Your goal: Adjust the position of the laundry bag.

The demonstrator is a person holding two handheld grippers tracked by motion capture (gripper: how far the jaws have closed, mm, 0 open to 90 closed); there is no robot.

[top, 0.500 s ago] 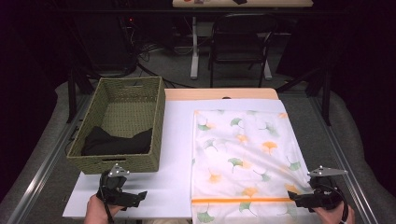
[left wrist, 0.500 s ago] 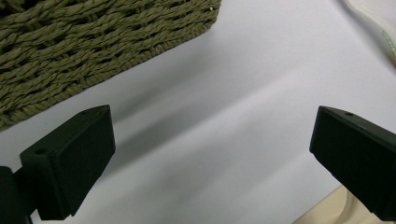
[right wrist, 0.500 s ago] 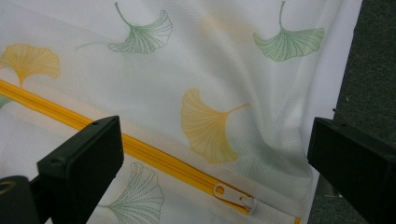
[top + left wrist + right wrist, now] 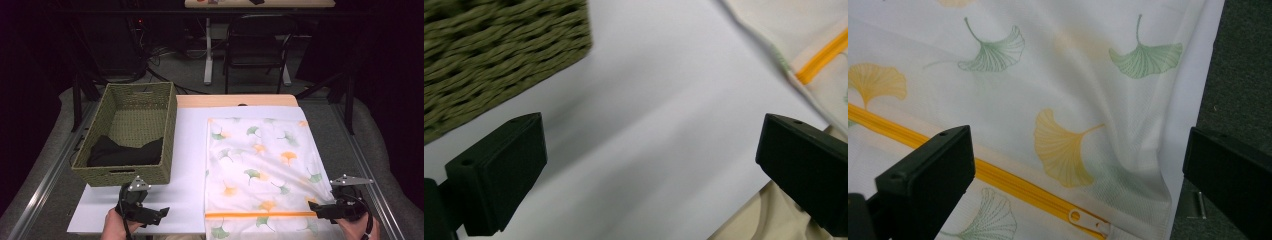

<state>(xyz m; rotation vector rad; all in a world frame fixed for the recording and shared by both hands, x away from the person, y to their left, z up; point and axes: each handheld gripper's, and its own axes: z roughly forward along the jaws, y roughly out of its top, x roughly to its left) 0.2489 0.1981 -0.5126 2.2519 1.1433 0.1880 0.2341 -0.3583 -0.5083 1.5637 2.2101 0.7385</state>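
A white mesh laundry bag (image 4: pixel 260 165) printed with green and yellow ginkgo leaves lies flat on the right half of the white sheet (image 4: pixel 187 150). Its yellow zipper (image 4: pixel 257 214) runs along the near end, with the white pull tab (image 4: pixel 1087 220) at the bag's right corner. My right gripper (image 4: pixel 320 207) stands open over that near right corner (image 4: pixel 1073 150), nothing between its jaws. My left gripper (image 4: pixel 159 212) is open above the bare white sheet (image 4: pixel 649 125) just in front of the woven basket (image 4: pixel 129 132). A black garment (image 4: pixel 124 150) lies in the basket's near end.
The basket's olive wicker wall (image 4: pixel 494 55) is close to my left gripper's far side. A wooden table edge (image 4: pixel 235 101) runs behind the sheet. Grey padded surface (image 4: pixel 350 130) and metal rails flank the table; a chair (image 4: pixel 255 50) stands beyond.
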